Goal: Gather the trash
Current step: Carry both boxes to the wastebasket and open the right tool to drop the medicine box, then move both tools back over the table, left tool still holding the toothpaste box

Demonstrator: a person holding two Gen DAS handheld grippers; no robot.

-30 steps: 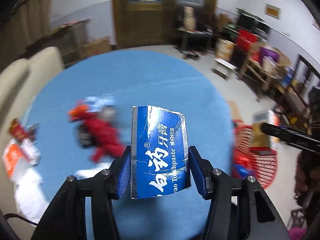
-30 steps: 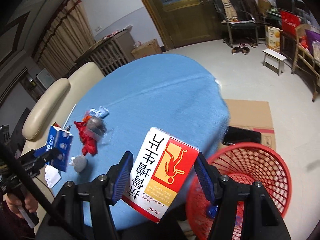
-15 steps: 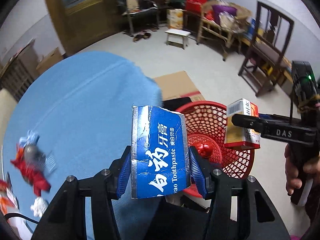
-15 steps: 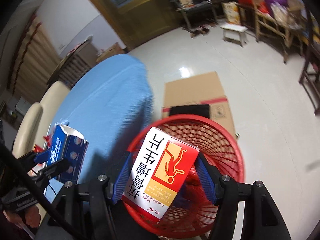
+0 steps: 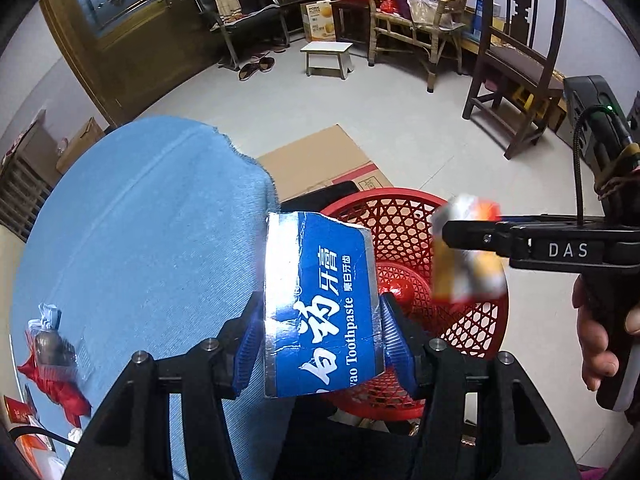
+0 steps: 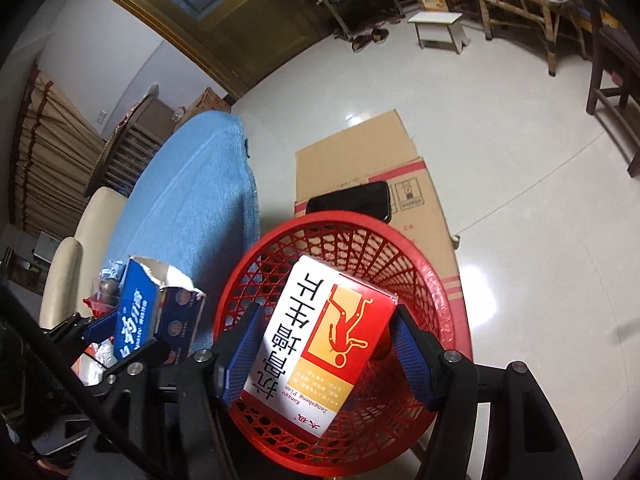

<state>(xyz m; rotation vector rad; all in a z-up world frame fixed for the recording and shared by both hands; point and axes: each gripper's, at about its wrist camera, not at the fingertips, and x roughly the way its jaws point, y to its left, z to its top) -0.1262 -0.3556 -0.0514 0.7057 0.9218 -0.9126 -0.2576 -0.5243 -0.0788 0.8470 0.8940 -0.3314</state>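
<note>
My left gripper (image 5: 320,320) holds a torn blue toothpaste box (image 5: 324,308) upright between its blue pads, at the table's edge beside the red mesh basket (image 5: 400,197); its jaws are opening. My right gripper (image 6: 326,340) is shut on a white, red and yellow medicine box (image 6: 320,340) directly above the open basket (image 6: 442,280). In the left wrist view that medicine box (image 5: 468,256) shows blurred at the right gripper's fingertip, over the basket. From the right wrist, the left gripper (image 6: 132,336) and its toothpaste box (image 6: 136,312) are at the lower left.
The blue-clothed round table (image 5: 140,220) carries red wrappers and other scraps (image 5: 52,376) at its left. A small red item (image 5: 400,290) lies in the basket. Flattened cardboard (image 5: 320,156) lies on the floor behind it; a dark chair (image 5: 516,60) and a stool (image 5: 326,50) stand farther off.
Both grippers swung from over the table to the basket, still carrying their boxes. The right one now hangs lower over the basket; its box looks blurred from the left wrist.
</note>
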